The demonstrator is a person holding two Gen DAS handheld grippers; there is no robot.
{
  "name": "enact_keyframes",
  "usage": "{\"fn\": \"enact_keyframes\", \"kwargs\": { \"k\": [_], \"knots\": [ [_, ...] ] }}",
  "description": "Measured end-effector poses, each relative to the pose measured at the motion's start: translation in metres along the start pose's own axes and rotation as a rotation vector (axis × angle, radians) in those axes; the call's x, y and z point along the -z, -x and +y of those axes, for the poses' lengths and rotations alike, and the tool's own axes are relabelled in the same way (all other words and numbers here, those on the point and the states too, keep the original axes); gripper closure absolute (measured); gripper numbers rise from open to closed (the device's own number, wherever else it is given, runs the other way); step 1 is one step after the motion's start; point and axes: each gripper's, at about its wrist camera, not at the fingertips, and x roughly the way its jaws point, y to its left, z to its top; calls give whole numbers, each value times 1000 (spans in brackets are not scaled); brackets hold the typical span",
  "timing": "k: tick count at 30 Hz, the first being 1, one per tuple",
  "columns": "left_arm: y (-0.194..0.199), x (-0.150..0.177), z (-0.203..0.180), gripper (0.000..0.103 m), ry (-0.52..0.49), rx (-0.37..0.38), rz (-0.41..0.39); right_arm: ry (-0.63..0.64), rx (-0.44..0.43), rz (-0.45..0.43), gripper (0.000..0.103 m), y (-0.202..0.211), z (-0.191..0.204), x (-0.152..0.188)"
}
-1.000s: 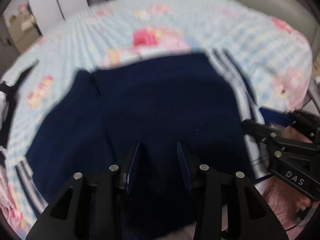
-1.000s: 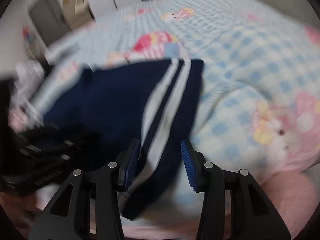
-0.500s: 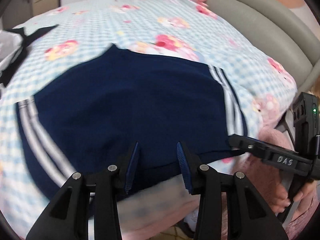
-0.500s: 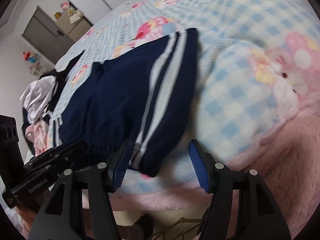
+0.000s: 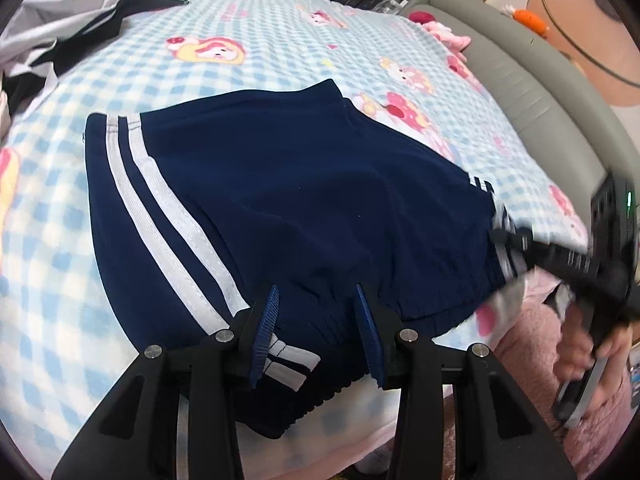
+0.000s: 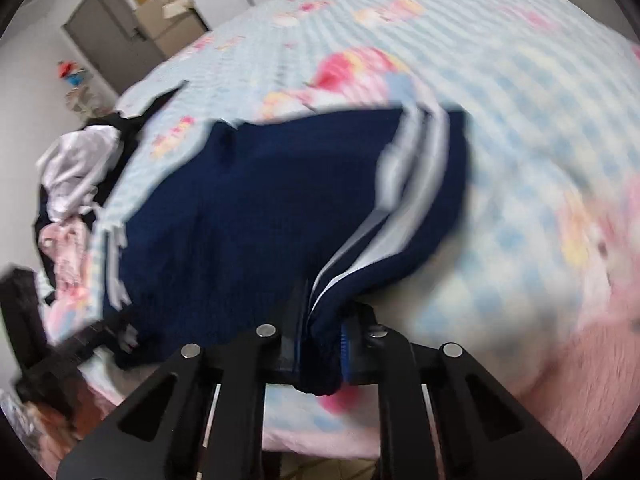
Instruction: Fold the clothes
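Navy shorts with two white side stripes lie flat on a blue checked blanket, waistband toward me. My left gripper hovers open over the waistband near its left striped corner, with cloth below the gap and the pads not pressing. In the right wrist view my right gripper is shut on the shorts at the striped right waistband corner, and the cloth bunches up between its pads. From the left wrist view that right gripper shows at the shorts' right edge, held by a hand.
A pile of white, black and pink clothes lies at the bed's far left, also in the right wrist view as the clothes pile. A grey padded bed frame runs along the right. A pink fleece edge hangs over the near side.
My right gripper opened wider, then closed on the striped waistband corner and raised it slightly. My left gripper slid left along the waistband toward the left stripes and rolled, still open.
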Motion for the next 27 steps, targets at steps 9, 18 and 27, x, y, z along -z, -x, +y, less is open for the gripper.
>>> {"fn": "enact_keyframes", "kwargs": {
  "k": [9,18,27],
  "knots": [
    [21,2,45,62,152,59,-72,255,-196,60,92,-46,145,-40],
    [17,2,77,51,269,243,-75,273,-274,131,72,-60,165,-8],
    [-6,-16,84,49,397,483,-96,234,-102,63,57,-31,110,10]
  ]
}}
